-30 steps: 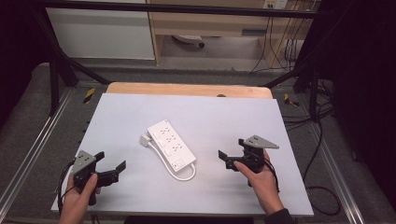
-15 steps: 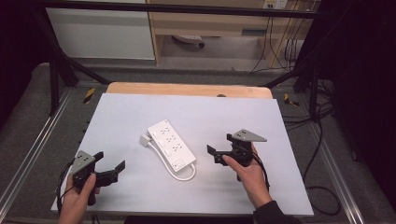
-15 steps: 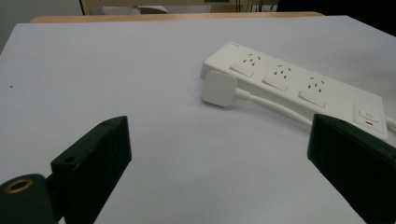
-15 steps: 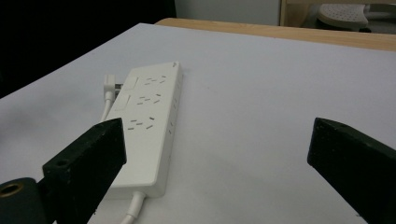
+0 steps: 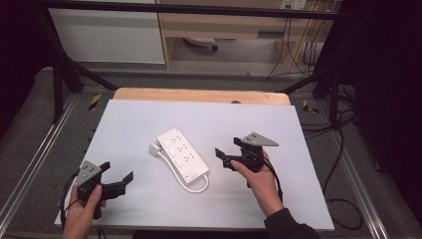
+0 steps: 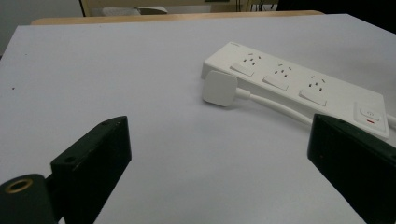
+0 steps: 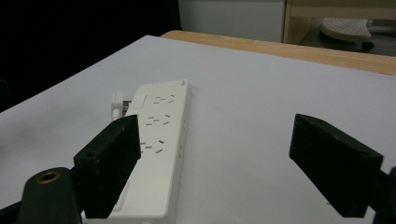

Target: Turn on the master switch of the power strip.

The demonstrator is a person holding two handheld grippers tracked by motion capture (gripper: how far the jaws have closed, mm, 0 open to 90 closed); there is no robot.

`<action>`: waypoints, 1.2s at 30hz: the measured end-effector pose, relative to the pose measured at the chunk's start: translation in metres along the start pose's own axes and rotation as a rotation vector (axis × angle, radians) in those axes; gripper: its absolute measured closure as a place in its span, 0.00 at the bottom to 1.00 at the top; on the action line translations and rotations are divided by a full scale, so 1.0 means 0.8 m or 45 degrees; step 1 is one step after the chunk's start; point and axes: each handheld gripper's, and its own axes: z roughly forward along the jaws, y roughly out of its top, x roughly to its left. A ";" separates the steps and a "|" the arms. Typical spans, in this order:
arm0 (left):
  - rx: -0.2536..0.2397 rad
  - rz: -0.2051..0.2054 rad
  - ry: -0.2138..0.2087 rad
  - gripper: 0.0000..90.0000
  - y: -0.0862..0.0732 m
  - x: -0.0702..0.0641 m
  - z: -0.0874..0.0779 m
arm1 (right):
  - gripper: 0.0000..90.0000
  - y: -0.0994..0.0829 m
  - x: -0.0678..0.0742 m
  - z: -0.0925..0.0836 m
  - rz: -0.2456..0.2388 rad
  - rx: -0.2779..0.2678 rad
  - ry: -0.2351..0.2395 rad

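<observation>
Movement is on the right: the right hand-held gripper point(image 5: 227, 158), jaws apart, has slid in beside the power strip point(image 5: 182, 153) at mid-desk point(image 5: 308, 199), likely to grasp it. Left hand-held gripper point(image 5: 118, 180) waits, jaws apart, near the front-left corner.

A pale grey-white surface point(image 5: 149, 124) with a wooden strip along its far edge; a white power strip point(image 5: 182, 153) lies diagonally mid-surface, its plug point(image 5: 154, 149) and cord alongside.
</observation>
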 end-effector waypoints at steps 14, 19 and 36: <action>0.007 0.006 0.001 0.07 0.000 0.000 0.000 | 0.48 0.005 0.014 0.013 -0.044 0.002 0.024; 0.007 0.007 -0.001 0.07 -0.001 -0.001 0.000 | 0.62 0.005 0.021 0.020 -0.065 0.012 0.033; 0.021 0.026 -0.008 0.07 -0.001 -0.001 0.001 | 0.93 0.005 0.039 0.036 -0.120 0.008 0.083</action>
